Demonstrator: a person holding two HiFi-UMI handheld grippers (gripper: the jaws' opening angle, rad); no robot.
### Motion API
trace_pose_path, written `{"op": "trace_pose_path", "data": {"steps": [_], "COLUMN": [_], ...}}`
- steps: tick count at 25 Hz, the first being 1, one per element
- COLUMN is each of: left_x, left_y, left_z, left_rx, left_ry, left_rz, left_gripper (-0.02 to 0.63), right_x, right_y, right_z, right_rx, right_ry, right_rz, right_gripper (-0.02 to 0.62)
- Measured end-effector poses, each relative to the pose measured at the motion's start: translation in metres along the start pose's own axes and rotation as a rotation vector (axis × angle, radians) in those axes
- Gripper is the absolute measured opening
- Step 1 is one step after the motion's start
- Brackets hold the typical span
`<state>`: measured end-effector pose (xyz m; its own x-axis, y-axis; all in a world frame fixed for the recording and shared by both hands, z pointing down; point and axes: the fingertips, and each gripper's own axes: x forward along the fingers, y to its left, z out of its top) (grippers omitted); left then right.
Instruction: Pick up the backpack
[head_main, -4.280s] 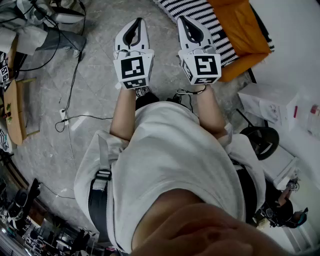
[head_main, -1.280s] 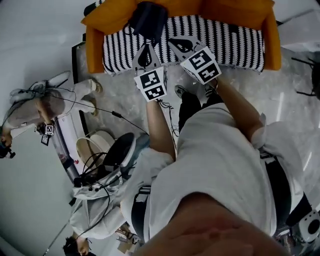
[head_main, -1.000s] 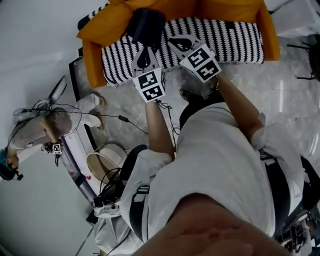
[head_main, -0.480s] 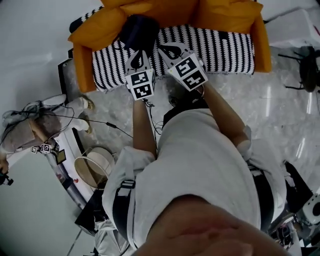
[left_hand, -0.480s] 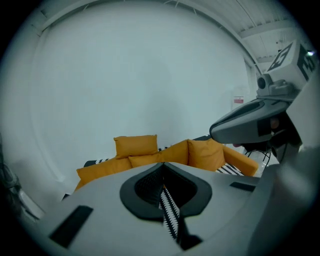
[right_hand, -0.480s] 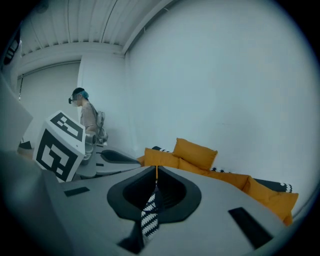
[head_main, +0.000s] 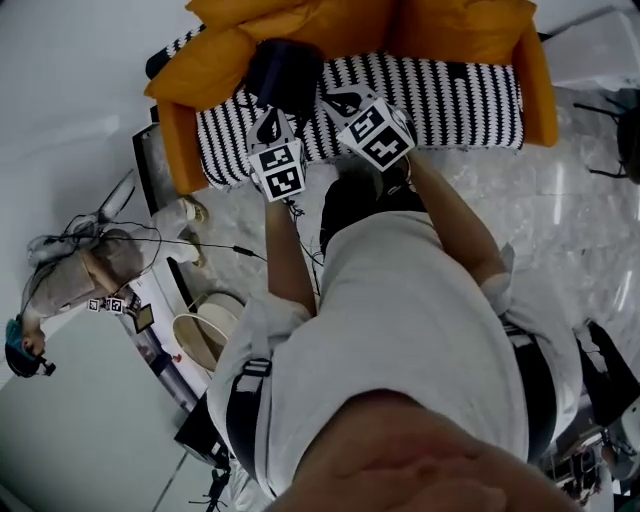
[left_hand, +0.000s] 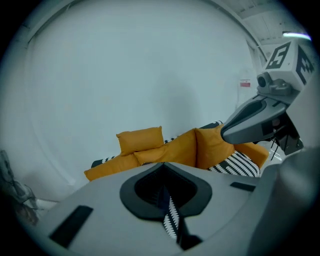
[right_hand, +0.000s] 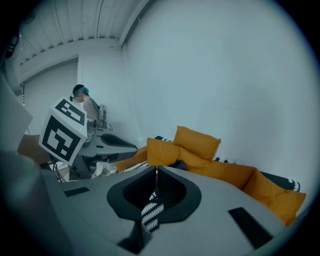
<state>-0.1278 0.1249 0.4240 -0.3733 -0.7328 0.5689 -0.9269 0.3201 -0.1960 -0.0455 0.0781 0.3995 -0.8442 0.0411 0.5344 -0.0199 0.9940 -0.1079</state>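
Observation:
A dark navy backpack (head_main: 283, 72) sits on the left part of the sofa's black-and-white striped cover (head_main: 450, 95), against orange cushions (head_main: 320, 25). My left gripper (head_main: 268, 118) is shut and empty, its tip just short of the backpack's near edge. To its right, my right gripper (head_main: 338, 98) is also shut and empty, over the striped cover beside the backpack. In the left gripper view the shut jaws (left_hand: 164, 166) hide the backpack. The right gripper view shows a sliver of the backpack (right_hand: 179, 164) above the right gripper (right_hand: 156, 171).
The orange sofa arm (head_main: 180, 150) stands to the left of the backpack. A person (head_main: 90, 262) with cables is at the left, near a round white basket (head_main: 205, 335). A dark chair (head_main: 622, 130) stands at the right edge on the marble floor (head_main: 560, 200).
Both grippers have moved forward and down toward the sofa, and their tips are now closer to the backpack. Both stay shut.

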Motion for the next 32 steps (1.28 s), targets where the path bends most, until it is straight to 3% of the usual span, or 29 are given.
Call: {"op": "trace_pose_path", "data": {"steps": [3,8,14,18,25,32], "left_x": [0.013,0.047,0.099,0.137,0.200,0.247], "left_y": [0.004,0.012,0.034,0.053,0.077,0.084], "left_z": [-0.005,-0.012,-0.012,-0.018,-0.045,-0.076], "left_rx": [0.048,0.123,0.232,0.233,0.199,0.242], "left_ry": [0.020,0.022,0.051,0.043,0.088,0.146], "left_rz": [-0.048,-0.101,-0.142,-0.229,-0.376,-0.474], "left_gripper": [0.012,0.012,0.012,0.012,0.012,0.012], "right_x": [0.014,0.039,0.080,0.134,0.193,0.239], "right_y": [-0.002,-0.020,-0.080,-0.089,-0.084,-0.092], "right_z": [-0.009,-0.015,-0.017,-0.039,-0.079,-0.109], "right_rx": [0.038,0.010,0.085,0.196,0.323,0.406], "right_ry": [0.025,0.077,0.025,0.004,0.081,0.124], "right_rz": [-0.006,-0.031,-0.277,-0.331,-0.372,-0.404], "right_gripper": [0.040,0.040,0.040,0.041,0.040,0.041]}}
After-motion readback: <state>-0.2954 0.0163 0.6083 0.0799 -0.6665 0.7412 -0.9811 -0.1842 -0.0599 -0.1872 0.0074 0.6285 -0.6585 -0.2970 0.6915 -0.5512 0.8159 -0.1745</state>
